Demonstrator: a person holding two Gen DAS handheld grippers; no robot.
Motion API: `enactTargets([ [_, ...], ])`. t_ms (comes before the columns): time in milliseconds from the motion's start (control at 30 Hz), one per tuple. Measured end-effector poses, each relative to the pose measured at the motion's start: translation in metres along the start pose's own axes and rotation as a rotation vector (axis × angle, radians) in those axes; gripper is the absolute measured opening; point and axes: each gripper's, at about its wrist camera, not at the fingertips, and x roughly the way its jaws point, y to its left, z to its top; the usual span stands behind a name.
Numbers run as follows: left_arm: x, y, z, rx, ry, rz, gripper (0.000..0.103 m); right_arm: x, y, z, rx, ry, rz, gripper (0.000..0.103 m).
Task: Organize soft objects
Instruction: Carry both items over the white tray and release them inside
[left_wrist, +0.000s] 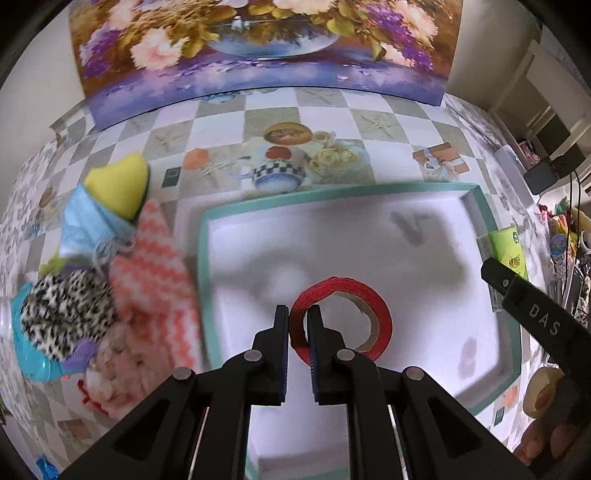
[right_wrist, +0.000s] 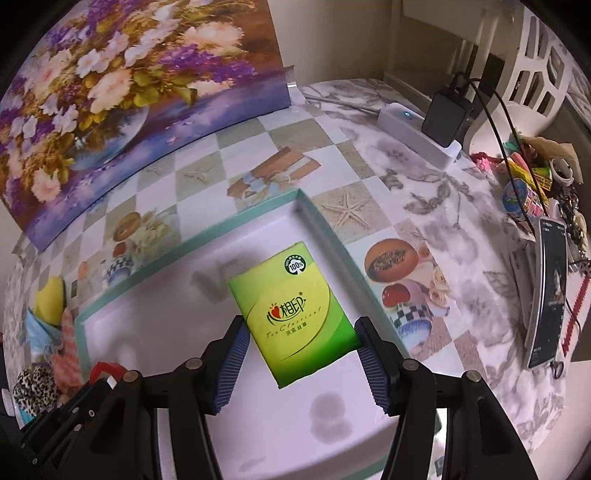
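Observation:
My left gripper (left_wrist: 297, 314) is shut on the rim of a red tape roll (left_wrist: 354, 286), held over the white tray with a teal rim (left_wrist: 332, 192). My right gripper (right_wrist: 300, 325) is shut on a green tissue pack (right_wrist: 295, 306), its blue pads pressed on both long sides, above the same tray (right_wrist: 192, 240). The red roll (right_wrist: 105, 369) and the left gripper's body show at the lower left of the right wrist view. Left of the tray lies a pile: yellow sponge (left_wrist: 118, 184), blue mask (left_wrist: 88, 229), pink zigzag cloth (left_wrist: 155, 273), leopard scrunchie (left_wrist: 66, 310).
A flower painting (left_wrist: 258, 55) stands along the table's back. At the right sit a white power strip with a black charger (right_wrist: 424, 125), a phone (right_wrist: 550, 295) and small clutter. A beige tape roll (left_wrist: 543, 391) lies beside a hand's fingers.

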Motion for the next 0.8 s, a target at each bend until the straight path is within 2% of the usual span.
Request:
enactTargets([
  [233,0.004,-0.009,0.012,0.008,-0.011,-0.01,0.011,0.01,0.0,0.003,-0.02,0.01,-0.015,0.062],
  [400,0.001,-0.009,0.011,0.0,-0.01,-0.015,0.011,0.002,-0.005,0.006,-0.022,-0.002,-0.02,0.062],
  [467,-0.002,-0.008,0.011,-0.009,-0.009,-0.016,0.014,-0.002,-0.007,0.007,-0.025,-0.005,-0.023,0.062],
  [567,-0.007,-0.007,0.011,-0.015,-0.018,-0.024,0.03,-0.008,-0.006,0.009,-0.038,-0.006,-0.04,0.064],
  [633,-0.011,-0.005,0.011,-0.023,-0.024,-0.027,0.047,-0.012,-0.005,0.01,-0.045,-0.011,-0.035,0.064],
  [700,-0.015,-0.002,0.012,-0.038,-0.029,-0.024,0.051,-0.018,-0.004,0.011,-0.054,-0.02,-0.038,0.068],
  [800,-0.019,0.0,0.013,-0.046,-0.037,-0.02,0.054,-0.029,-0.002,0.013,-0.073,-0.044,-0.046,0.068],
])
